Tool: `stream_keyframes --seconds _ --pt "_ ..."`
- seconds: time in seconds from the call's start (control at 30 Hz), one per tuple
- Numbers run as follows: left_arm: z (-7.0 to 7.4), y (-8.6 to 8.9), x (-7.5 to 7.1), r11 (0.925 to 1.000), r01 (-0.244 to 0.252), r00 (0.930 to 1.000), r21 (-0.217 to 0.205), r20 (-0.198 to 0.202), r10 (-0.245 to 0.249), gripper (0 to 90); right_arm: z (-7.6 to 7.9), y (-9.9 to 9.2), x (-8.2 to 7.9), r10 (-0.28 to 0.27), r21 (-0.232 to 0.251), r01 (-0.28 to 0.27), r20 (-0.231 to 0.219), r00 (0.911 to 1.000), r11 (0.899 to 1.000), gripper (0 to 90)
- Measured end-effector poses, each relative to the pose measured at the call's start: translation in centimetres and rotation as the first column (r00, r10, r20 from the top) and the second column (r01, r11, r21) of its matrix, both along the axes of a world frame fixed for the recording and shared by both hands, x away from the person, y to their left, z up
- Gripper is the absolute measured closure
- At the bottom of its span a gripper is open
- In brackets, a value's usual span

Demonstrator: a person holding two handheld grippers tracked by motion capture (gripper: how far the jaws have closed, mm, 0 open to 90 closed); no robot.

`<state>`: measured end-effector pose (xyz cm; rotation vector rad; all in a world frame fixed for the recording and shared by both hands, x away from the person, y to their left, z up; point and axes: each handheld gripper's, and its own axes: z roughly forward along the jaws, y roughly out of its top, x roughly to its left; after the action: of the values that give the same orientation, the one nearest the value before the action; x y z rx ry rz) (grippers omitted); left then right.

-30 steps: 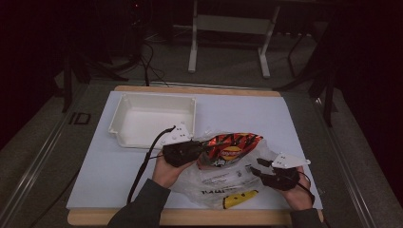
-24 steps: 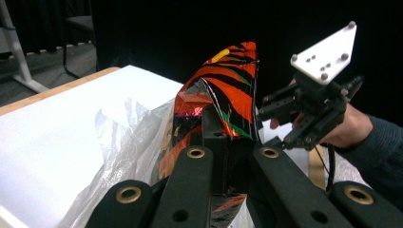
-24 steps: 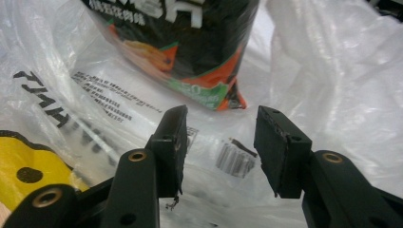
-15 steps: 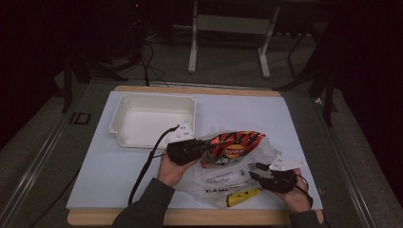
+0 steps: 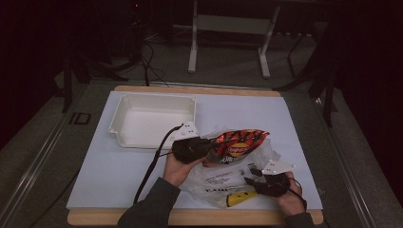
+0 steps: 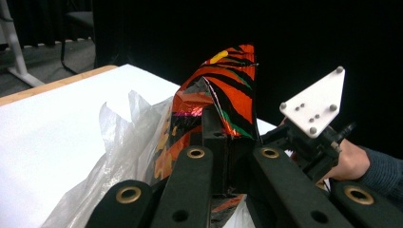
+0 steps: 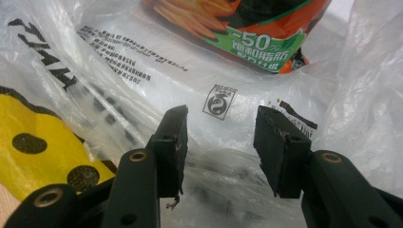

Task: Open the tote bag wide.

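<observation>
Dim room; white table (image 5: 119, 185) at frame centre. White tray (image 5: 152, 118), upper left, vacant. Left gripper (image 5: 192, 148), centre: jaws clenched on orange snack bag (image 5: 240, 142), seemingly lifting it from the clear plastic bag (image 5: 214, 178). Right gripper (image 5: 261, 183), lower right: jaws parted over the plastic, probably to pin it.

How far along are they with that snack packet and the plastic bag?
Done: the left gripper is clamped on the orange snack packet, most of which sits outside the clear plastic bag. In hand: the right gripper, jaws open, is at the bag. Probably left: the white tray holds nothing yet; a yellow item remains by the bag.
</observation>
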<state>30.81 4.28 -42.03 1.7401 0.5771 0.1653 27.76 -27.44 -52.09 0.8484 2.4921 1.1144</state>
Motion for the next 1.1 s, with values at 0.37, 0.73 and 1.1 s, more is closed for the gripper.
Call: stream_keyframes --seconds 0.37,0.73,1.1 --pt "1.2 -0.7 -0.2 0.9986 0.029 0.9995 -0.044 0.014 -0.028 89.7 0.0 0.2 -0.1 0.004 0.005 -0.004 0.002 1.0 1.0 55.0" --pt "2.4 -0.4 -0.7 0.9949 0.052 0.9984 -0.086 0.026 -0.05 89.7 0.1 -0.1 -0.1 -0.004 0.015 0.004 0.008 1.0 1.0 55.0" --pt "3.8 0.6 -1.7 0.9933 0.062 0.9974 -0.097 0.044 -0.058 89.6 0.1 -0.1 -0.1 -0.009 0.018 0.009 0.01 0.9999 1.0 54.9"
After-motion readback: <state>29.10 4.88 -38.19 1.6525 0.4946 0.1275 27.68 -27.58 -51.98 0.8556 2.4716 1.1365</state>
